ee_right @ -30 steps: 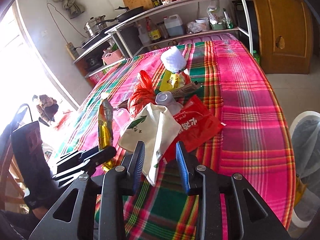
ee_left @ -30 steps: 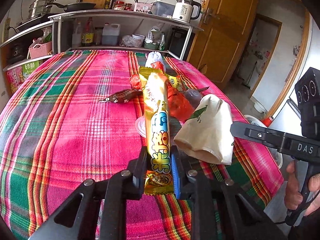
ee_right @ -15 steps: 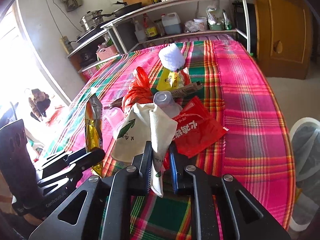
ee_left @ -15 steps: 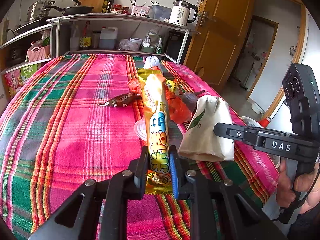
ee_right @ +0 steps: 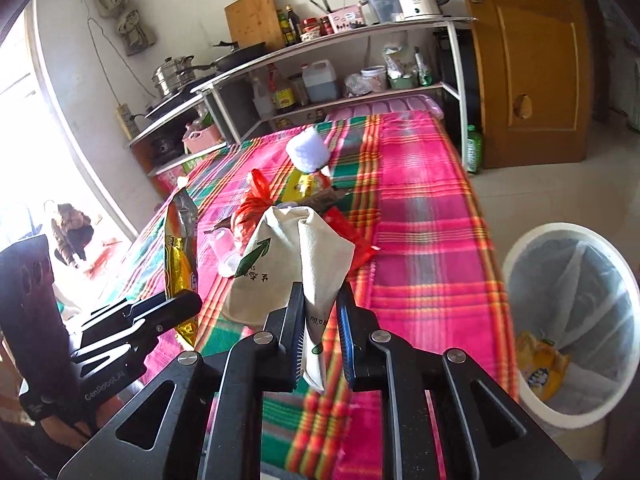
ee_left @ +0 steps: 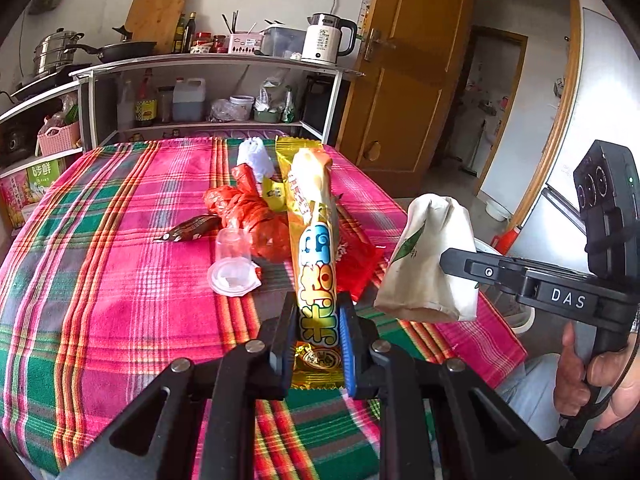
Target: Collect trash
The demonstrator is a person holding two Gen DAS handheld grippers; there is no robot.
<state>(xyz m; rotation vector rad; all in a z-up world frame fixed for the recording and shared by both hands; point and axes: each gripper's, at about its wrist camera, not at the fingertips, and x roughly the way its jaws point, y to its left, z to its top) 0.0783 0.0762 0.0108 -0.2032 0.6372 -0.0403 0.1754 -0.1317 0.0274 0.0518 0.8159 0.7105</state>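
The left gripper [ee_left: 318,336] is pinching a long yellow snack wrapper [ee_left: 314,248] between its jaws, the pads pressing on the wrapper's lower end while the rest is standing up and leaning away above the desk [ee_left: 100,280]. The right gripper [ee_right: 320,340] is pinching a white paper bag [ee_right: 296,268] by its folded corner, and the bag is hanging clear of the checked cloth. In the left wrist view that same paper bag [ee_left: 432,264] is showing at the tip of the right gripper, just off the desk's near right edge, with a hand [ee_left: 592,376] wrapping the handle below it.

Just beyond the left gripper a clear plastic cup [ee_left: 234,268] is lying on its side on the cloth, beside a red plastic bag [ee_left: 248,212] and a flat red packet [ee_left: 356,256]. A small brown wrapper [ee_left: 190,229] is lying to the left of the red bag. Farther back a small yellow packet [ee_left: 274,194] and a white wad of paper [ee_left: 254,156] are sitting near the middle of the desk.

To the right of the desk, on the floor, a white bin [ee_right: 572,320] with a clear liner is standing, a yellow wrapper already lying inside. Behind the desk a shelf [ee_left: 216,64] is carrying bottles, pots and a kettle [ee_left: 326,40].
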